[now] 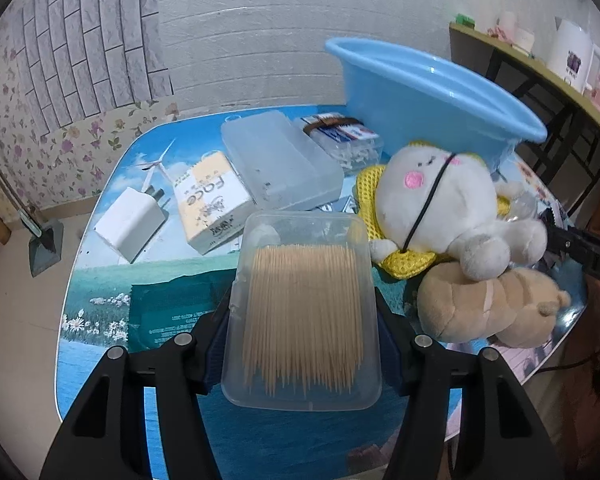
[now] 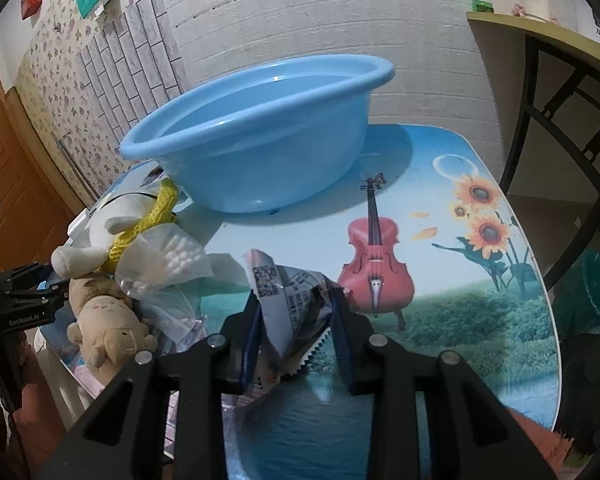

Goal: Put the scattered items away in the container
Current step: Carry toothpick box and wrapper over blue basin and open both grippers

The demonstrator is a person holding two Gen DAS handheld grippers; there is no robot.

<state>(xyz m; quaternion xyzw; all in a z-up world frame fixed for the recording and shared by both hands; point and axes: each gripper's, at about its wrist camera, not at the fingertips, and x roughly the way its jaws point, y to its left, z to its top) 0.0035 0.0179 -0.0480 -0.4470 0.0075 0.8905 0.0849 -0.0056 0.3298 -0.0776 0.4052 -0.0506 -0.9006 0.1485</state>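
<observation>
Firmly clamped, the left tongs [image 1: 302,320] grip a clear toothpick box [image 1: 302,312] by its two long sides, the jaws spread only as wide as the box, which is held above the tabletop [image 1: 100,344]. The right tongs [image 2: 296,332] are nearly closed, pinching a crumpled printed packet [image 2: 290,300] with a QR code and a zigzag edge; its small print is too blurred to read.

On the far left of the tabletop, a cream and white carton [image 1: 210,204] reads "Face", beside a white charger plug [image 1: 130,224]. Next to the carton sits a frosted plastic case [image 1: 278,164], and beyond it a clear box with a blue label [image 1: 344,138] whose writing cannot be made out. A green packet [image 1: 172,312] lies under the left tongs, its text upside down and illegible.

The blue basin [image 2: 260,136] stands at the far side of the tabletop, right of the boxes. Near it lie a white plush toy [image 1: 440,208] on yellow mesh and a tan plush toy [image 1: 488,308], touching each other. In the right wrist view a bag of cotton swabs [image 2: 172,260] rests against them, and the white plush toy is mostly cut off behind it. The other gripper's body there carries "GenRobot.AI".
</observation>
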